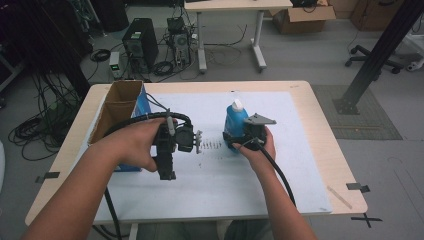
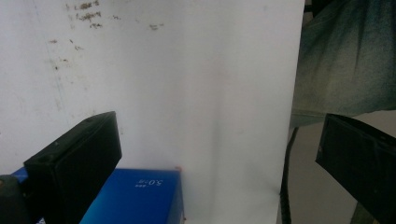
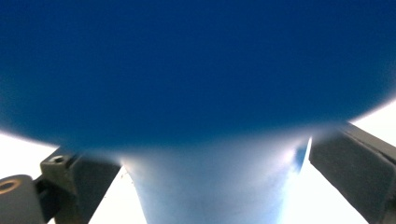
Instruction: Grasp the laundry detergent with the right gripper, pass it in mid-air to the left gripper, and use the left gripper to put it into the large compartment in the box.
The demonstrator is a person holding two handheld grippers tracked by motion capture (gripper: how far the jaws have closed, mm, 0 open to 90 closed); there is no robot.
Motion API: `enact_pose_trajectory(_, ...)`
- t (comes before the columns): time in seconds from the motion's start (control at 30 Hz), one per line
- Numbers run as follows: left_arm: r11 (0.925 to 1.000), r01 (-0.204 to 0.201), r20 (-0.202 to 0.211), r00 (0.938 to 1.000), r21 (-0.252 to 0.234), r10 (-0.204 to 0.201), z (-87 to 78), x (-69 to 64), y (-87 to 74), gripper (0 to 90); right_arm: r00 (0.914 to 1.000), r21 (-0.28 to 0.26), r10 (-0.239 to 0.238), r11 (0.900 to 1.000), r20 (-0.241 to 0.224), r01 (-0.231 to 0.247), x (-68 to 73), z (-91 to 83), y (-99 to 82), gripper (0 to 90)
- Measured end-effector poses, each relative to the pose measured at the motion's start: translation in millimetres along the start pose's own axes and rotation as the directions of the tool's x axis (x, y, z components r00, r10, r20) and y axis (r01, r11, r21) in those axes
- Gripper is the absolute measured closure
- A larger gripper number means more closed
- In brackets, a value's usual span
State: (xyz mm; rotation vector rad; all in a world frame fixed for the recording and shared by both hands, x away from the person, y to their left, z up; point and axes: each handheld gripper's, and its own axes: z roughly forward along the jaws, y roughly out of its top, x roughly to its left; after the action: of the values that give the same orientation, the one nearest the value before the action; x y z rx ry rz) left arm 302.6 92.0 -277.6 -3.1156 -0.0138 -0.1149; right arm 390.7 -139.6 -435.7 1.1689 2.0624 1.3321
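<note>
A blue bottle [image 1: 234, 121] with a white cap stands upright on the white mat [image 1: 220, 175]. My right gripper [image 1: 246, 134] is at its near side. In the right gripper view the blue bottle [image 3: 201, 70] sits between the jaws of that gripper [image 3: 205, 149] and touches both. My left gripper [image 1: 170, 150] is held in a hand above the mat, left of the bottle. In its own view the left gripper [image 2: 219, 126] stands wide open over bare mat, with nothing between its jaws.
An open carton [image 1: 117, 107] with blue sides lies on the table's left part; its blue corner [image 2: 135, 196] shows under the left gripper. Dark marks [image 1: 210, 145] dot the mat between the grippers. The mat's near edge [image 2: 292, 116] borders the person's clothing.
</note>
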Motion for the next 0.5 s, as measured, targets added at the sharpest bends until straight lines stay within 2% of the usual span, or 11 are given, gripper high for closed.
enact_pose_trajectory(0.5, 1.0, -0.005, -0.004, 1.0, -0.003, 0.005, -0.5, -0.6, 0.8, 0.4, 0.9998, -0.028, -0.014, 0.9995, 0.014, 0.014, 3.8, -2.0, -2.2, 18.7)
